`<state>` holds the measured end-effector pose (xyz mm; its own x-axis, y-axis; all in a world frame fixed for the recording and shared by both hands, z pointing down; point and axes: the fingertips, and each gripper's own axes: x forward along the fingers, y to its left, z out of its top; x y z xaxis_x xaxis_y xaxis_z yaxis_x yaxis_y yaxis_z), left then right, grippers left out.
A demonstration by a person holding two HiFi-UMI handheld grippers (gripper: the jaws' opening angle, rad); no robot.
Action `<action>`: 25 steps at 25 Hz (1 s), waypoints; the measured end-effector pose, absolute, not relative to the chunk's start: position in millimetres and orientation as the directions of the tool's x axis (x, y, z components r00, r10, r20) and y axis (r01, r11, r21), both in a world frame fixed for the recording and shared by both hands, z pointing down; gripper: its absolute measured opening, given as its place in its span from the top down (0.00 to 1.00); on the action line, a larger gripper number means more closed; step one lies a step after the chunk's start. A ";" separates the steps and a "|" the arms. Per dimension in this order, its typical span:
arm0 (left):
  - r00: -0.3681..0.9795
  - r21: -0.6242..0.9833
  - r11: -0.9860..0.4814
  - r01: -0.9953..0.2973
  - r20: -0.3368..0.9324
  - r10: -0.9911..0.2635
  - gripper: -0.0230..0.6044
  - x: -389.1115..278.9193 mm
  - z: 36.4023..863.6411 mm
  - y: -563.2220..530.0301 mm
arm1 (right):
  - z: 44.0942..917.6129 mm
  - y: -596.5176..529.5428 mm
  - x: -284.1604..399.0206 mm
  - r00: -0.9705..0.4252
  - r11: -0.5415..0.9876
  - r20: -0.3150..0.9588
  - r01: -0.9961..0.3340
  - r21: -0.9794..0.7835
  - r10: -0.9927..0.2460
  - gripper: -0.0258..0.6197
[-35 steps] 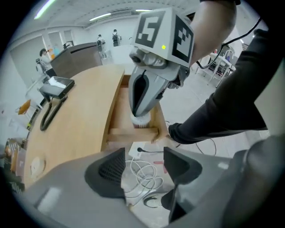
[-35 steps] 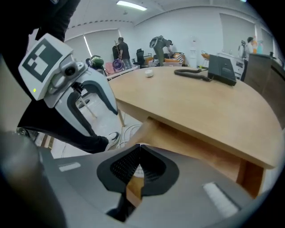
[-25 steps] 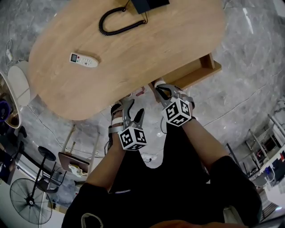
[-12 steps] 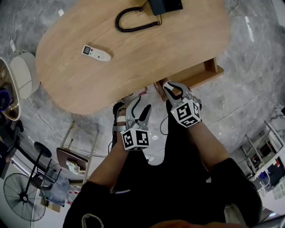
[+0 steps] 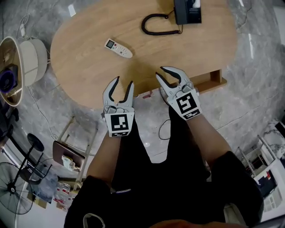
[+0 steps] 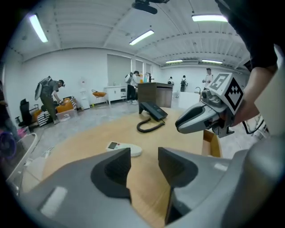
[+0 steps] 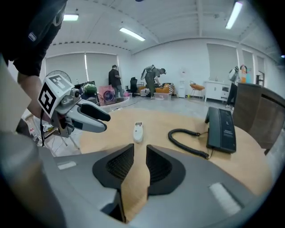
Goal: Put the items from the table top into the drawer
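- The remote control (image 5: 118, 48) is a slim white bar with rounded ends. It has a small pale display at one end and rows of tiny buttons below that.
- It lies flat on the oval wooden surface (image 5: 84, 67), well ahead of both claws and apart from everything else.
- Further back on the same surface I see a dark desk telephone (image 5: 187, 10) with the handset resting on it. Its black coiled cord (image 5: 156, 27) loops out to the left in the head view.
- I cannot read any brand or button print on the remote control or the desk telephone, as both show too small.
- The only crisp markings are the black-and-white squares on each claw's cube (image 5: 119, 124).
- The drawer (image 5: 213, 81), a light wooden box, stands pulled out from under the near right edge of the surface. Its inside is mostly out of my sight.
- My left claw (image 5: 124, 82) hovers over the near edge of the surface with its jaws apart and gripping nothing. Only bare wood shows in the gap, and the remote control lies beyond its tips, a little to the left.
- My right claw (image 5: 160, 71) is over the near edge just beside the drawer. Its jaws have just been opening and now stand a narrow gap apart, holding nothing, with wood grain showing between the ribbed pads.
- In both gripper views, people (image 7: 153, 80) stand on the far side of the room.
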<state>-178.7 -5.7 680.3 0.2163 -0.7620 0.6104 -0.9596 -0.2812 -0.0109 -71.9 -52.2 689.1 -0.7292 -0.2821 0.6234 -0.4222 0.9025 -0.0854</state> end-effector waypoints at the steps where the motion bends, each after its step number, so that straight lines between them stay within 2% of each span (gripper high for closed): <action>1: 0.193 -0.018 -0.256 -0.966 0.607 -0.771 0.65 -193.0 678.6 -7.5 | 687.8 -57.0 -83.2 -0.735 0.910 0.618 -0.408 -0.074 -0.279 0.78; 6: 0.111 -0.032 -0.165 -0.986 0.610 -0.785 0.66 -246.5 680.1 -4.5 | 698.5 -72.8 -135.3 -0.738 0.939 0.629 -0.342 -0.037 -0.244 0.75; 10: 0.106 -0.014 -0.144 -0.989 0.606 -0.788 0.70 -275.4 682.3 -5.0 | 723.3 -80.7 -174.7 -0.709 0.951 0.671 -0.307 -0.021 -0.214 0.68; 13: 0.128 -0.004 -0.165 -0.986 0.613 -0.780 0.80 -286.1 682.7 -5.0 | 743.7 -84.9 -191.1 -0.680 0.959 0.708 -0.283 -0.011 -0.192 0.64; 19: 0.179 0.028 -0.210 -0.977 0.644 -0.743 0.82 -310.2 691.8 -12.1 | 767.5 -105.1 -202.6 -0.610 0.956 0.767 -0.292 0.019 -0.201 0.55; 25: 0.247 0.049 -0.293 -0.955 0.677 -0.693 0.82 -311.5 703.1 -27.0 | 770.9 -107.7 -224.0 -0.624 0.955 0.761 -0.296 -0.018 -0.179 0.49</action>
